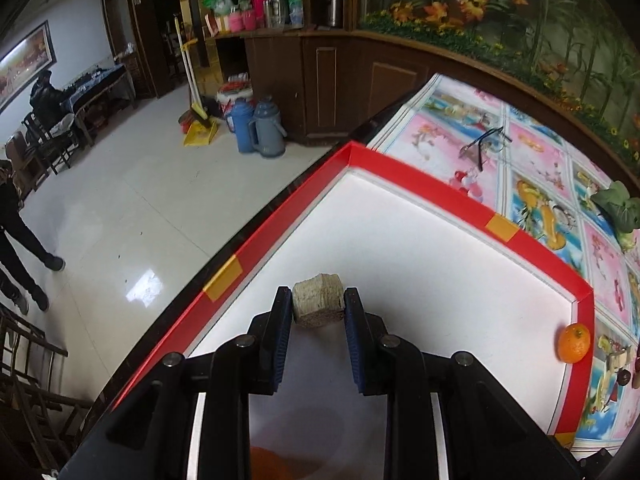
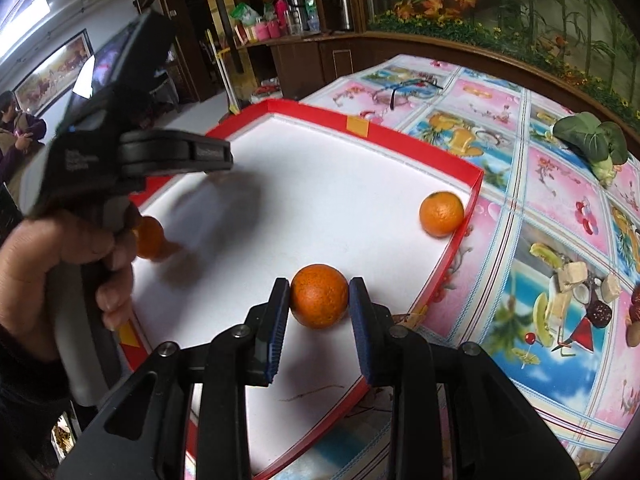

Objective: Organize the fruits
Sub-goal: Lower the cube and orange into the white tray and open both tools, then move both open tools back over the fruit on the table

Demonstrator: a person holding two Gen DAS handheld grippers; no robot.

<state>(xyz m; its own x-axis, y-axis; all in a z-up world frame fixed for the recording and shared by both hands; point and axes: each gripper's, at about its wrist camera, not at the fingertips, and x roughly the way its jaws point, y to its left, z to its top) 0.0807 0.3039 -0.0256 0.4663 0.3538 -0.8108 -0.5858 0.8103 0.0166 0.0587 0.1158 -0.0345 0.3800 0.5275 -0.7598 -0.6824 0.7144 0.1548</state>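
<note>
A shallow white tray with a red rim (image 1: 416,182) lies on the table; it also shows in the right wrist view (image 2: 404,134). My left gripper (image 1: 318,306) is shut on a beige cut chunk (image 1: 318,304) and holds it over the tray. My right gripper (image 2: 319,300) is shut on an orange (image 2: 319,300) over the tray's near part. Another orange (image 2: 441,214) rests in the tray's right corner, also in the left wrist view (image 1: 574,343). A third orange (image 2: 150,238) lies behind the left gripper body (image 2: 120,152).
A floral tablecloth (image 2: 540,184) covers the table. Eyeglasses (image 1: 482,146) lie beyond the tray. A leafy green vegetable (image 2: 592,140) sits at the far right. Small dark fruits (image 2: 634,312) lie at the right edge. The table's left edge drops to a tiled floor (image 1: 140,208).
</note>
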